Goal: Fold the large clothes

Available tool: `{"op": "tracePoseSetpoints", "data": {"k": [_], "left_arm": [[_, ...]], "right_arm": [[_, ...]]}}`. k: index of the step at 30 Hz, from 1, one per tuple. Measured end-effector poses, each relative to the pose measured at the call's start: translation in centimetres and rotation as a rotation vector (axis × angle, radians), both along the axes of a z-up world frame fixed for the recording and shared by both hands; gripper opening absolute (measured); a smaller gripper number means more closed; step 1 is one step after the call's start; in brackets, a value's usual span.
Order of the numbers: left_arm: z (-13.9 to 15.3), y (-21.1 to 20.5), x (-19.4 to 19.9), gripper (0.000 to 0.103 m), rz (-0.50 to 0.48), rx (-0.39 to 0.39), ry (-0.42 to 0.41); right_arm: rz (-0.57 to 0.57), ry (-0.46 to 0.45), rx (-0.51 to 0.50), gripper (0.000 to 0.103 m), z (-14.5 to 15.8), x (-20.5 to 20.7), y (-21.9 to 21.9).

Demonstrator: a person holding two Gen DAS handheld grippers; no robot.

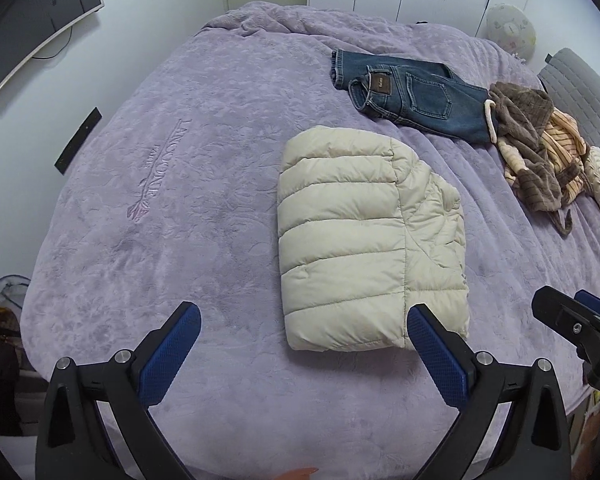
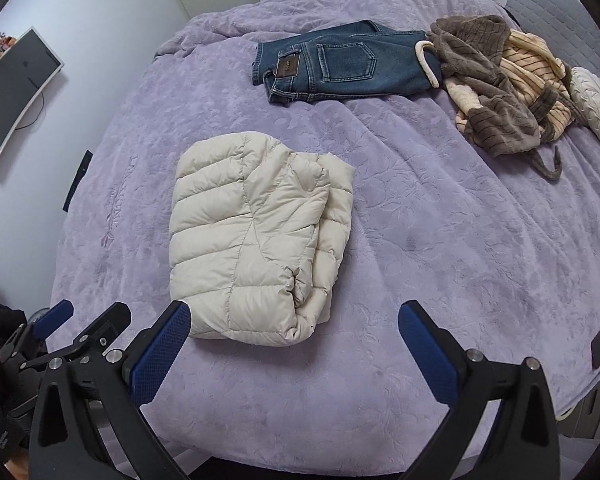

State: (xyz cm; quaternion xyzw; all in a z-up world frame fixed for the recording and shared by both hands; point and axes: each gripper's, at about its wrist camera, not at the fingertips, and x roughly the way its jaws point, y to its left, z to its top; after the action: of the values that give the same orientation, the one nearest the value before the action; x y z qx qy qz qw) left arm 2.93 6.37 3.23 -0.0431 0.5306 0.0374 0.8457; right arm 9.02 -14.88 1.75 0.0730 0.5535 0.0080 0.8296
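Lilac bedspread (image 1: 180, 240) bearing, mid-bed, one cream puffer jacket (image 1: 364, 248) folded into a compact block, folded blue jeans (image 1: 412, 92) behind it, a brown-and-striped heap of clothes (image 1: 540, 152) beside those; left gripper (image 1: 304, 340) and right gripper (image 2: 294, 338) above the near edge, both spread wide, nothing between their pads.

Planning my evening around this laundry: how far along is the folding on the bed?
Done: the cream puffer jacket lies folded, and the jeans look folded too. In hand: nothing; left gripper and right gripper are open. Left: the brown and striped heap, still crumpled.
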Motion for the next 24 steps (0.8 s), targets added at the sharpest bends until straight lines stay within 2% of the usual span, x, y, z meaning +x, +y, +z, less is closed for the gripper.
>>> {"op": "tracePoseSetpoints", "data": {"k": [5,24], "left_arm": [[0.6,0.4,-0.5,0.103,0.005,-0.017,0.009],[1.4,0.7,-1.1,0.103,0.000,-0.003,0.027]], "right_arm": [[0.007,-0.011,-0.026,0.103,0.7,-0.5,0.7],[-0.007,0.010,-0.040,0.103,0.5,-1.0,1.4]]}}
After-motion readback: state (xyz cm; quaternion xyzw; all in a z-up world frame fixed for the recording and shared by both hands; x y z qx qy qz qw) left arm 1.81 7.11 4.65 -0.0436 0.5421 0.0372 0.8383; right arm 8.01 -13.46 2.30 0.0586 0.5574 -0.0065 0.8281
